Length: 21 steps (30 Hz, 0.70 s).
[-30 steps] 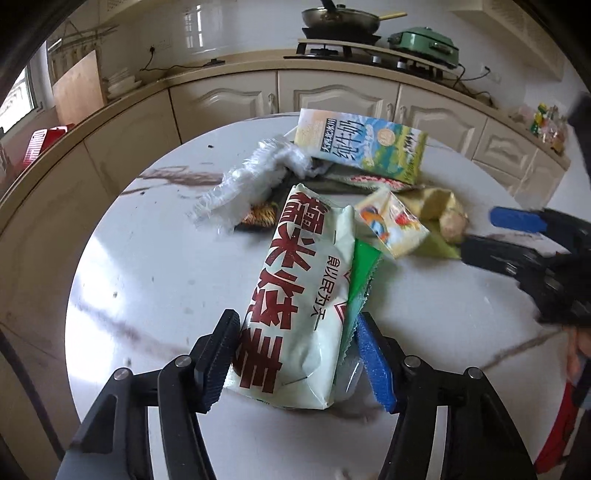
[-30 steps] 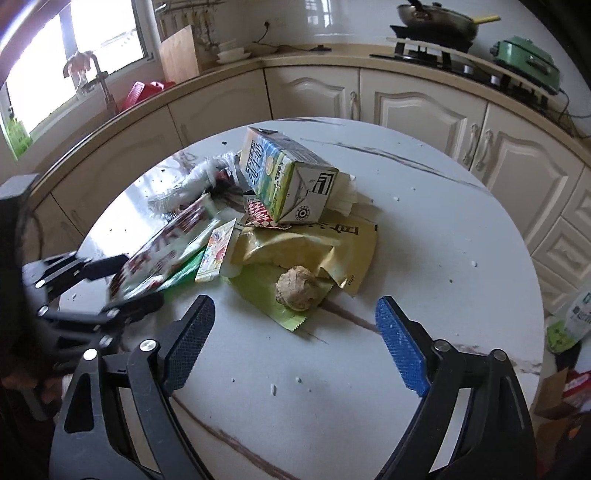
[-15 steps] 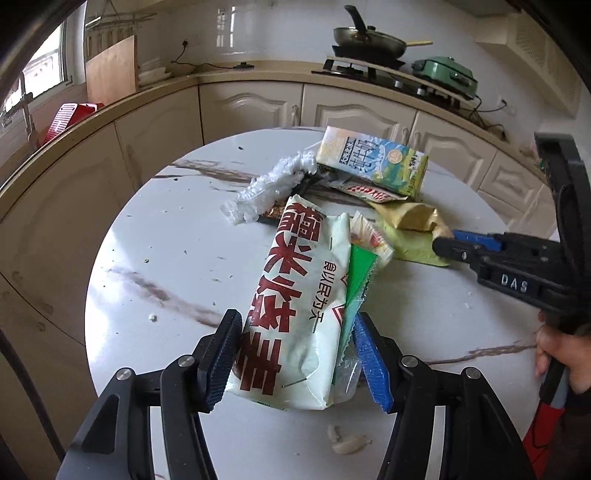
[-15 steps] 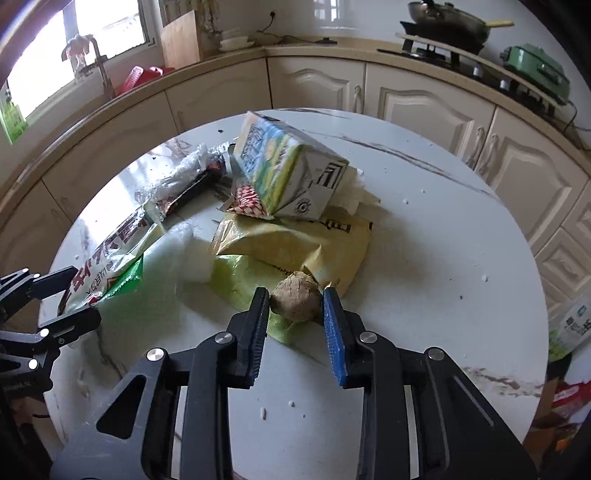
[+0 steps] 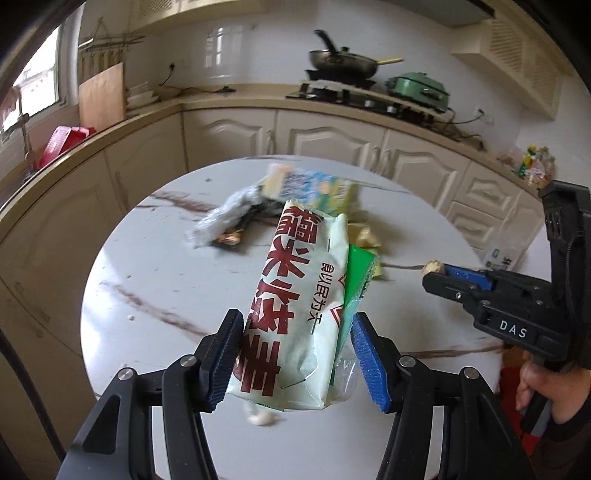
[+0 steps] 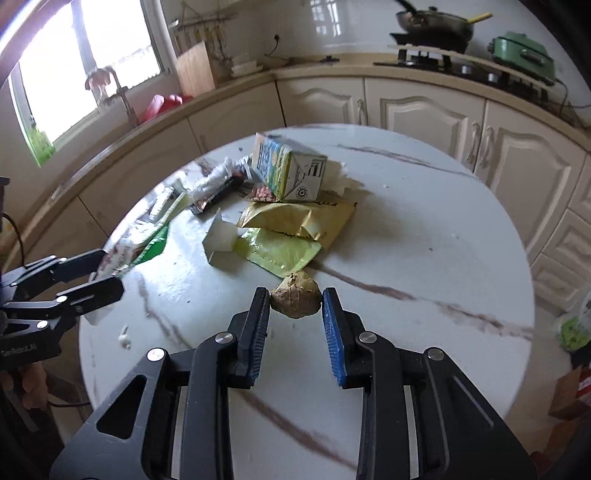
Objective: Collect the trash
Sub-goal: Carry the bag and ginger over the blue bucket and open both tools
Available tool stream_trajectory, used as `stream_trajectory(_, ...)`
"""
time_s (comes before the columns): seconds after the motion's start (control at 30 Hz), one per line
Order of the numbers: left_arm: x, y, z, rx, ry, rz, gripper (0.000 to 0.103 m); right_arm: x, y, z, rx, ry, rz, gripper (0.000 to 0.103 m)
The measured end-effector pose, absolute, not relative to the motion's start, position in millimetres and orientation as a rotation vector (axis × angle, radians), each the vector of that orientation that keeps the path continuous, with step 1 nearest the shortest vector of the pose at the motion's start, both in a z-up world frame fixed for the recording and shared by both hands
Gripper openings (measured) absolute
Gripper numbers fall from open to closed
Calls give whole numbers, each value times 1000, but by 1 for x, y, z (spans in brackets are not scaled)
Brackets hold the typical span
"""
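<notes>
My left gripper (image 5: pixel 295 354) is shut on a pale green snack bag with red characters (image 5: pixel 295 295) and a green wrapper (image 5: pixel 356 277) beside it, lifted above the round marble table (image 5: pixel 155 288). My right gripper (image 6: pixel 295 325) is shut on a brown crumpled paper ball (image 6: pixel 295 298), raised off the table (image 6: pixel 424 258); the ball also shows in the left wrist view (image 5: pixel 433 266). On the table lie a milk carton (image 6: pixel 288 171), a yellow bag (image 6: pixel 299 218), a yellow-green wrapper (image 6: pixel 277 251) and a clear plastic wrapper (image 6: pixel 212 181).
A small white scrap (image 5: pixel 260 419) lies on the table under the left gripper. A white box piece (image 6: pixel 219 240) sits by the wrappers. Cream cabinets (image 6: pixel 406 110) and a stove with a pan (image 6: pixel 436 22) ring the table. Bags (image 6: pixel 572 325) stand on the floor at right.
My right gripper closed on the paper ball and lifted it away from the wrappers. My left gripper raised the snack bag and green wrapper higher off the table.
</notes>
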State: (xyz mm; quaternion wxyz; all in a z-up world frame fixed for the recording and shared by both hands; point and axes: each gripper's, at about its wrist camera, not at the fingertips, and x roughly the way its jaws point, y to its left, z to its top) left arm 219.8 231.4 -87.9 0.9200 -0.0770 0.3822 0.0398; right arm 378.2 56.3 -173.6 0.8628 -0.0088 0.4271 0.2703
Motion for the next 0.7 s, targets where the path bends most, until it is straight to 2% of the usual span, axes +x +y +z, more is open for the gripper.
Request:
stream_trajectory(0.27,238,160,-70,-102,768,-9,55,348,-20,-148,86,810,537,28)
stream_trajectory(0.43,267,89,-62,-48,774,-114,52,327,-87,-139,144,761,472,28)
stream_trajectory(0.47,273,78,-63,-38,778,-133,47,323,-101,-138,155,753,455,28)
stream_trajectory(0.5,280,60,-64,-23,790,-161,25,319,-117,-138,167,750,436,28)
stream_trajectory(0.7,355,-25,-82,-12,877,-283,24,305,-219,-166,251,779,302,28)
